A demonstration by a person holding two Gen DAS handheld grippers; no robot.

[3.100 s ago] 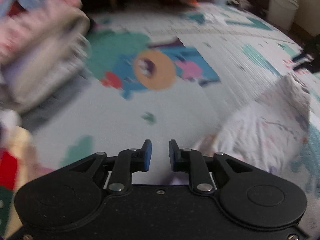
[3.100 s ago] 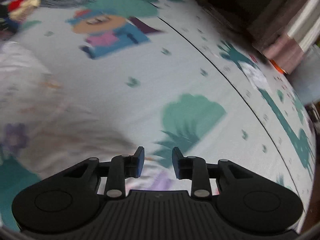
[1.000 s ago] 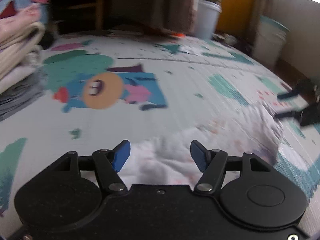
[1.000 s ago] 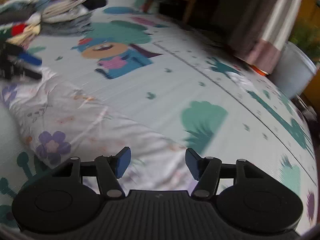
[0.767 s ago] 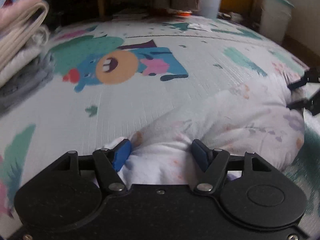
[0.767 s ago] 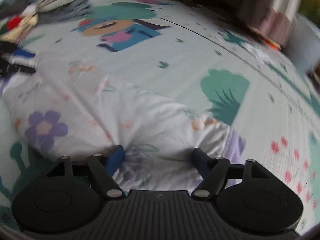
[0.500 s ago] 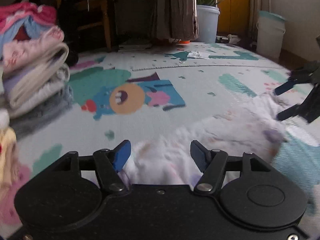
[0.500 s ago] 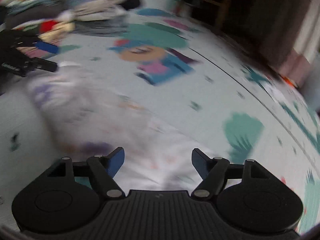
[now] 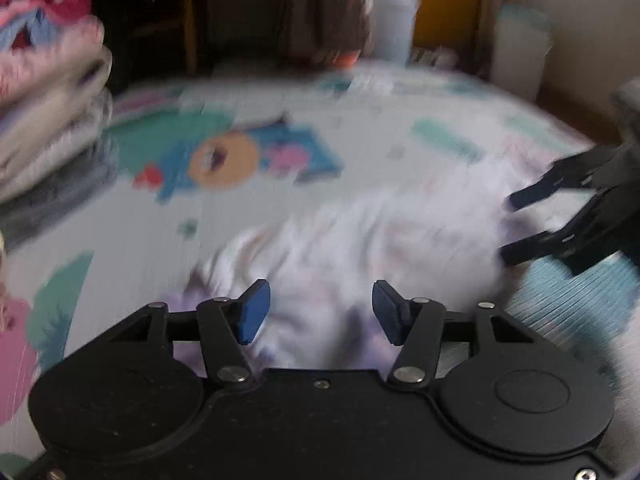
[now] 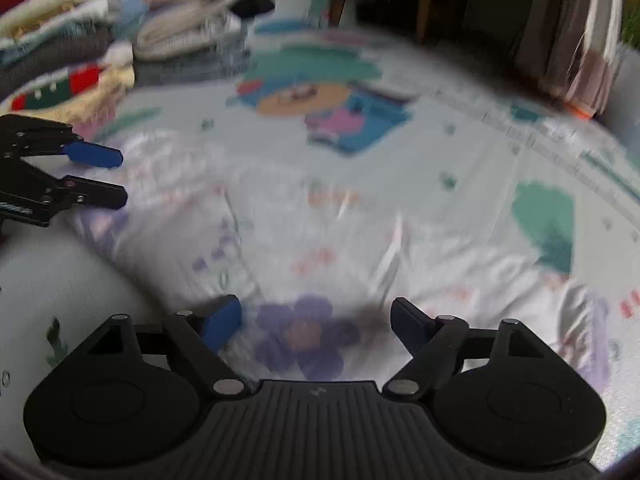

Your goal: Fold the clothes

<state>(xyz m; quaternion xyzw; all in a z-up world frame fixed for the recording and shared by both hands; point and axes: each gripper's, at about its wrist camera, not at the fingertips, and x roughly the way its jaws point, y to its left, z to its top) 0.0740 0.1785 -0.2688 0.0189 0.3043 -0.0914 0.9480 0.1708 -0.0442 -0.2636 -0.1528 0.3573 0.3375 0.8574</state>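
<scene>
Left wrist view, left tool (image 9: 320, 307) spread wide over floral garment (image 9: 360, 240), right tool (image 10: 316, 322) likewise released.

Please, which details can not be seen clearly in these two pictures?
- Left wrist view: motion blur hides the folds and print of the white floral garment.
- Right wrist view: the body of the right hand-held gripper covers the garment's near edge.
- The clothes stack is cut off at the frame edge.

Nothing here can be read: both views are blurred, and the play mat (image 10: 460, 168) and white garment (image 10: 320, 240) carry only pictures, no lettering
</scene>
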